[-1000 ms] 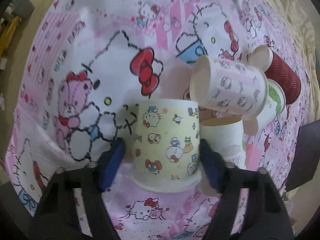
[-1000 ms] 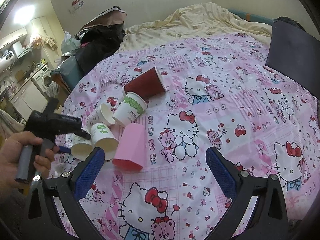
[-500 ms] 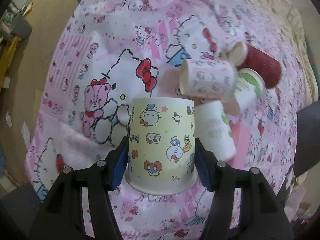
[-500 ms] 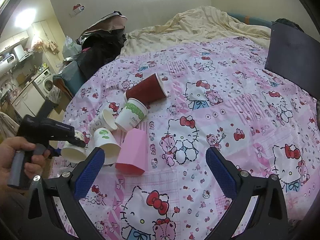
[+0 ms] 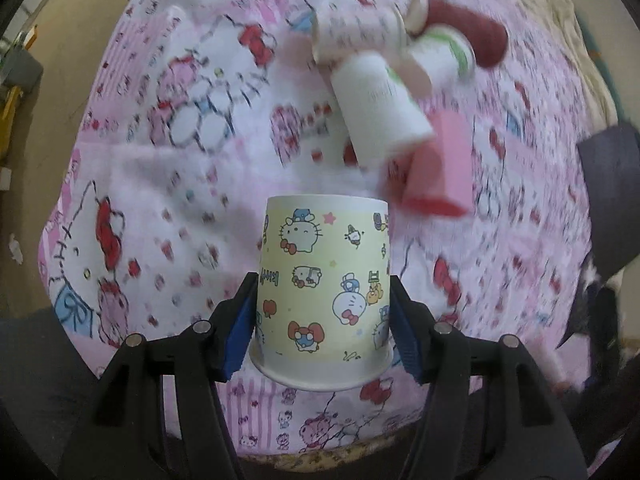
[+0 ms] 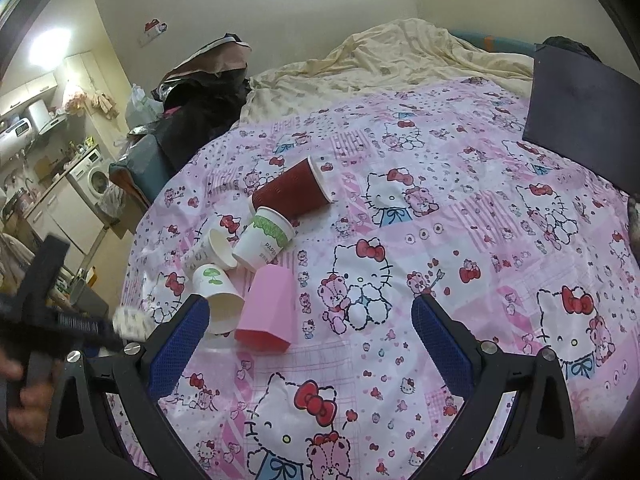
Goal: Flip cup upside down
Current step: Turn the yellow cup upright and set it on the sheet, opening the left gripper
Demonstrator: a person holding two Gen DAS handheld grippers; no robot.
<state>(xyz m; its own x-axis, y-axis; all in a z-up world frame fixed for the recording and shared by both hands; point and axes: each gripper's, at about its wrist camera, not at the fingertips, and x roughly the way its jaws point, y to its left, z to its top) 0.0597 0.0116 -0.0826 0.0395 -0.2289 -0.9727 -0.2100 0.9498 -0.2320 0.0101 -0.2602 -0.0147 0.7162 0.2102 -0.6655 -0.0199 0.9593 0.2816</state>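
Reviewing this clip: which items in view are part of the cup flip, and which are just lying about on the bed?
In the job:
- yellow cartoon cup, clamped rim-toward-camera
- left gripper, shut on it

Lying about:
- pink cup
- red ribbed cup
- green-banded cup
- white sprout-print cup
- patterned white cup
- right gripper, open, holding nothing
- dark board

Home, small studio-type flat. Work surface is a bed: pink cartoon-cat bedspread [image 6: 420, 240] with a crumpled cream duvet [image 6: 400, 52] pushed toward the wall. Dark clothes and bags [image 6: 200, 96] are piled at the bedside. Kitchenette sits in the same room, far left in the right wrist view: front-load washing machine [image 6: 94, 178] under a counter, white cabinets [image 6: 52, 216], wall-mounted water heater [image 6: 20, 136]. Plain painted walls.
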